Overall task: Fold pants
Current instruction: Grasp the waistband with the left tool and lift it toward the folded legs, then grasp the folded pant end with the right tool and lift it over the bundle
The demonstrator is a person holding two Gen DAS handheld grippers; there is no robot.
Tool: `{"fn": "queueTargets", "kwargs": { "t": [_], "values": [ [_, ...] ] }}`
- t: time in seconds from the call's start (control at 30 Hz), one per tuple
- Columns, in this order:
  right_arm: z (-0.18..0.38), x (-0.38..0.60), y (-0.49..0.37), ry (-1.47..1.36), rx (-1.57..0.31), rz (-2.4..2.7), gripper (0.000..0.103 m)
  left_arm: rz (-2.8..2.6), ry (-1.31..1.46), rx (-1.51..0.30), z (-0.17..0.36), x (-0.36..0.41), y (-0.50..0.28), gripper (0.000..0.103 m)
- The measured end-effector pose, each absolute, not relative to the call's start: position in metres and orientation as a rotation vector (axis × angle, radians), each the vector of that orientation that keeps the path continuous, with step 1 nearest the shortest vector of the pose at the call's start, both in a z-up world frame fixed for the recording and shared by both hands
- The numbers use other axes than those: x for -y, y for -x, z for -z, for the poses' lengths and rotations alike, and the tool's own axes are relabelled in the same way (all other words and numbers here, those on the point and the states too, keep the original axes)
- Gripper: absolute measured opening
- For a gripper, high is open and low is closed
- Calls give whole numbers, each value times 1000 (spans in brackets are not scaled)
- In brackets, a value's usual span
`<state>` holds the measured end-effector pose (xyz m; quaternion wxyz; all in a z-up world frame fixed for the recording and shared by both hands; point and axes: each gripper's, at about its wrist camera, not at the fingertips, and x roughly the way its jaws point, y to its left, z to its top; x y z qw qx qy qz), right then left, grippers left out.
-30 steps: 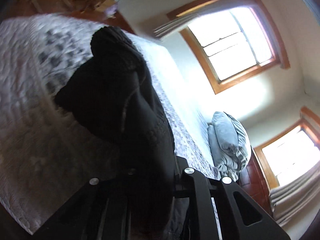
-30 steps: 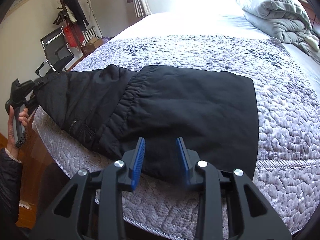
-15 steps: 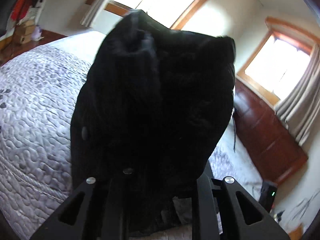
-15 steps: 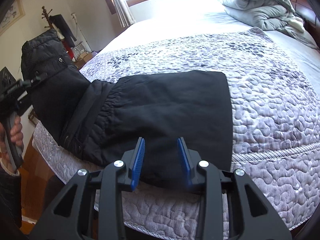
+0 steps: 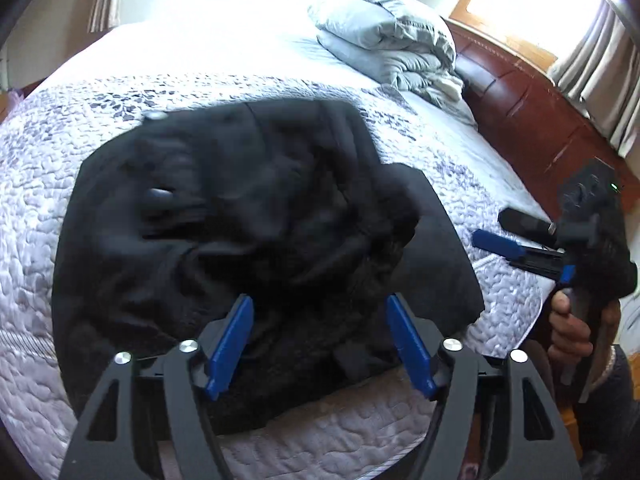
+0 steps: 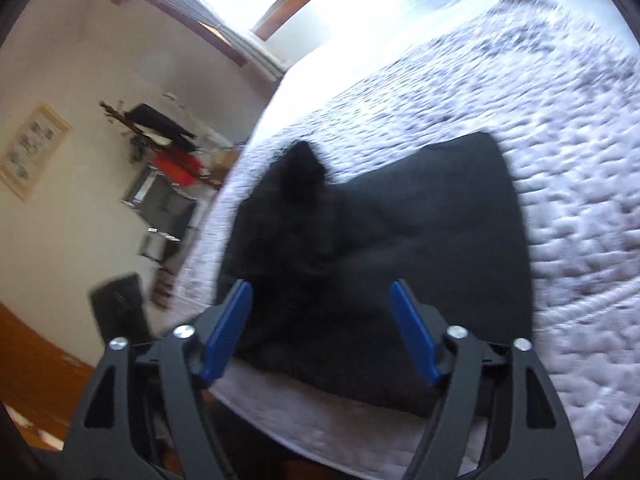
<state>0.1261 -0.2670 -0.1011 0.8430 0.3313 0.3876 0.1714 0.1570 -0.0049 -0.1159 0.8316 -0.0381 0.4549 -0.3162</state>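
The black pants (image 5: 248,240) lie folded over in a loose rumpled heap on the quilted grey bedspread (image 5: 32,184) near the bed's front edge. My left gripper (image 5: 320,340) is open and empty just above the heap's near side. My right gripper (image 6: 322,328) is open and empty over the pants (image 6: 400,248), which show a raised fold at the left. The right gripper (image 5: 516,236) also shows in the left wrist view, open, at the right of the bed.
A folded grey duvet (image 5: 392,40) lies at the head of the bed. A dark wooden bed frame (image 5: 532,112) runs along the right. A coat rack and chair (image 6: 168,184) stand by the wall left of the bed.
My left gripper carried the held pants end over onto the rest of the pants and let go; it now stands open. My right gripper opened wider and swung left.
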Motion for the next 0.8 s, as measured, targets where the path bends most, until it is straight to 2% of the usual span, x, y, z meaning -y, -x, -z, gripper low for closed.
{"fn": "queueTargets", "kwargs": {
  "t": [0.03,0.17,0.27,0.43,0.63,0.8],
  "values": [
    [104,267,-134,-739,-819,-373,81,665,95,-961,116,-1,-151,83],
    [127,272,-169,-898,-878,-401,84,644,196,-918,106,-23,-153,99],
    [139,271,-186,-987,-898,-453,86,570,212,-889,96,-41,-157,99],
    [144,259,-205,-974,-921,-472,87,401,175,-877,96,-72,-164,99],
    [149,236,-231,-940,-973,-523,87,269,251,-934,121,-119,-172,99],
    [154,219,-253,-962,-1004,-572,87,284,332,-1015,145,-126,-171,99]
  ]
}}
